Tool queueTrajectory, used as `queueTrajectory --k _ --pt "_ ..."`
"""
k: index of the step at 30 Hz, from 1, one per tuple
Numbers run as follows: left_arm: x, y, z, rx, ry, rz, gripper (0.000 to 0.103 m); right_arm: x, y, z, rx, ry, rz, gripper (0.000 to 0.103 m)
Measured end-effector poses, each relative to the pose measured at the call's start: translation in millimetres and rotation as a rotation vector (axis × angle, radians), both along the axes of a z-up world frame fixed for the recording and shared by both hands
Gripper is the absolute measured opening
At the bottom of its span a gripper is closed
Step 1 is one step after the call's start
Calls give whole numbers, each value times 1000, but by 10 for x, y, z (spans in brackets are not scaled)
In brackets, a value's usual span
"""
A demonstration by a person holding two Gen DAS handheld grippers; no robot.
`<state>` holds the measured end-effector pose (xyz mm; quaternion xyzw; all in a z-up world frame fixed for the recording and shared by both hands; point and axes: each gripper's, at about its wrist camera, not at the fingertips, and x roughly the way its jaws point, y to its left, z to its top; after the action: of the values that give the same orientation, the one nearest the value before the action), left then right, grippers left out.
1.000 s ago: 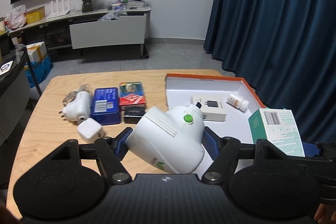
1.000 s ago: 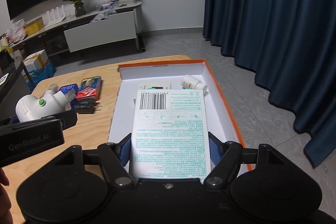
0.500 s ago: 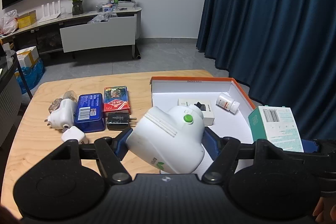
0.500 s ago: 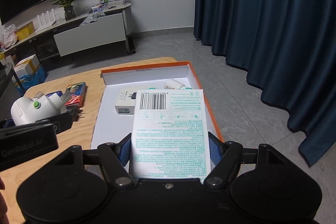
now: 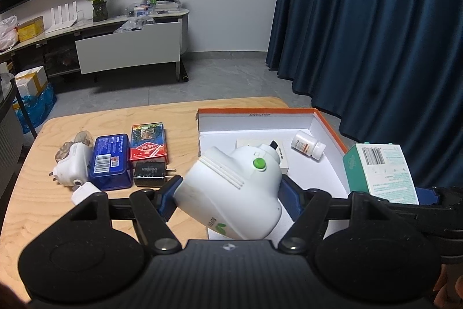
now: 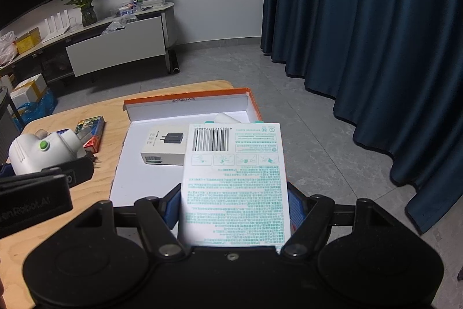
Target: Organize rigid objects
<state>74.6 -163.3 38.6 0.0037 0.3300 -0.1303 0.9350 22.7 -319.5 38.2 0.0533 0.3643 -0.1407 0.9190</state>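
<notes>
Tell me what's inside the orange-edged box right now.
The box holds a charger carton and a white pill bottle. The near part of its floor is hidden behind the held white device and green-printed packet.

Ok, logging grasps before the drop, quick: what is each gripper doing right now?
Left gripper: closed on the white device.
Right gripper: closed on the green-printed box.

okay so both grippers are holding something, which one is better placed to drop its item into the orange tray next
Right, probably. The right gripper holds the teal box directly over the orange tray; the left gripper, gripping the white device, sits at the tray's left edge.
</notes>
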Motion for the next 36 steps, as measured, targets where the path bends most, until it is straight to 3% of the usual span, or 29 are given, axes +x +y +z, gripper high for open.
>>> queueTrajectory --k 36 --pt "234 -211 -78 15 16 -31 72 380 -200 -56 -20 18 -5 84"
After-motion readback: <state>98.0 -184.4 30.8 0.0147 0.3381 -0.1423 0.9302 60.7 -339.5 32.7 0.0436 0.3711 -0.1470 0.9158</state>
